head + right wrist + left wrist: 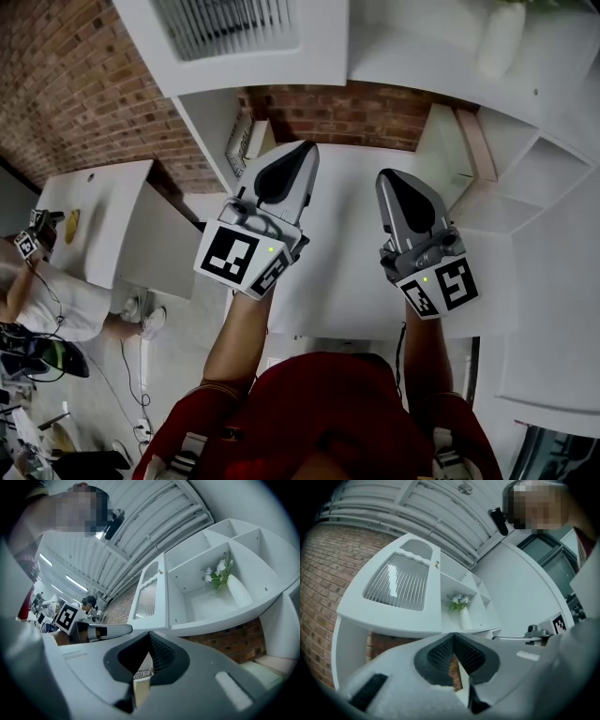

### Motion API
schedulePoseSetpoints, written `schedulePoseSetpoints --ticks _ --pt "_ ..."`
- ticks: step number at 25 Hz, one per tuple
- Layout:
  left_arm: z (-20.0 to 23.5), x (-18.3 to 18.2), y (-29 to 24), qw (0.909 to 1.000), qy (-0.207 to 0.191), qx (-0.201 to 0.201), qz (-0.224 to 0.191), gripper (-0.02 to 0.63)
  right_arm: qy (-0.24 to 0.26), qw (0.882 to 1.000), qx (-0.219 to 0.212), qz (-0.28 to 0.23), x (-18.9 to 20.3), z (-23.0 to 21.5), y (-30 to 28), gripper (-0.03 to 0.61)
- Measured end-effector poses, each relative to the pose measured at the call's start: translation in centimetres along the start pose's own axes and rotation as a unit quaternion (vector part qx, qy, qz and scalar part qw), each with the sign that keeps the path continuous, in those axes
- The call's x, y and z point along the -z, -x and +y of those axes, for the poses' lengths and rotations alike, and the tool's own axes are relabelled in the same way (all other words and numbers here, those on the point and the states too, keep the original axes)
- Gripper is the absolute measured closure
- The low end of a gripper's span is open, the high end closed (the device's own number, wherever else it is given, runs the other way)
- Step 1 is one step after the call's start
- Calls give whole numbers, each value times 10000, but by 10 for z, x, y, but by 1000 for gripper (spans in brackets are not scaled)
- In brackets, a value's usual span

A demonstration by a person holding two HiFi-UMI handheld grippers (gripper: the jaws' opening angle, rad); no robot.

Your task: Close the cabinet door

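Note:
The white cabinet door (225,28) with a ribbed glass pane stands swung out from the wall cabinet, above and beyond both grippers. In the left gripper view the door (401,581) fills the upper left, with the open shelves to its right. The right gripper view shows the door (149,597) edge-on beside the shelf compartment. My left gripper (305,148) is shut and empty, below the door and apart from it. My right gripper (386,178) is also shut on nothing, further right, under the open shelves.
A white vase with flowers (232,585) stands in the open shelf compartment (461,609). Under the grippers lies a white counter (347,281) against a brick wall (347,112). A person (37,300) stands by a white table (94,216) at the left.

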State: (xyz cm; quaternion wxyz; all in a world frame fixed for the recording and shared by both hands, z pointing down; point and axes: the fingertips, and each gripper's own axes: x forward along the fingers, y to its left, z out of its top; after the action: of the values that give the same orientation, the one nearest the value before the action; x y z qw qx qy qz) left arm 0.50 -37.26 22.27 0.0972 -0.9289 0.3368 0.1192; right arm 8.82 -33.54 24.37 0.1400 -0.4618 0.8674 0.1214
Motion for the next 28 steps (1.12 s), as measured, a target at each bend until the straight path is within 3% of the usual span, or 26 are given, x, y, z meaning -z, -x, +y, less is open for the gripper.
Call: schedulePoseSetpoints --ticks 28 --pt "-71 -12 81 9990 85 429 -98 614 140 9999 48 69 -9 73 54 566"
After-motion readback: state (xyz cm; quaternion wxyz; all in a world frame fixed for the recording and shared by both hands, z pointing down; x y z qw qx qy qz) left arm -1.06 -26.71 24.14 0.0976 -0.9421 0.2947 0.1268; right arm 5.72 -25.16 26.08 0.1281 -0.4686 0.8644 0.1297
